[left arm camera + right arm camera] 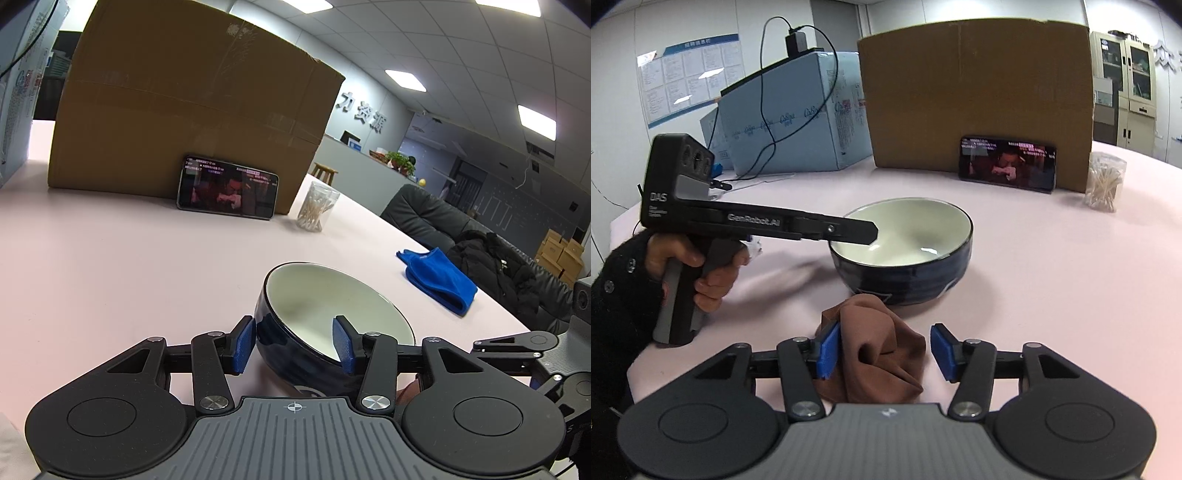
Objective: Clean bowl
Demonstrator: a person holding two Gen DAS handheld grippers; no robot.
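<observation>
Two handheld grippers, matte black. Left gripper (293,345): blue ribbed pads (244,345) on black linkage arms, silver pivot screws, twin round black discs flanking a grey ribbed plate marked with a white crosshair. Right gripper (884,350): same build, blue pads (827,349), silver screws, a small pale emblem on its grey ribbed plate. Seen side-on, a black body lettered "DAS" and "GenRobot.AI", with a grey pistol handle. Left hand (698,273) emerging from a black knitted sleeve (617,295) with small dark buttons.
</observation>
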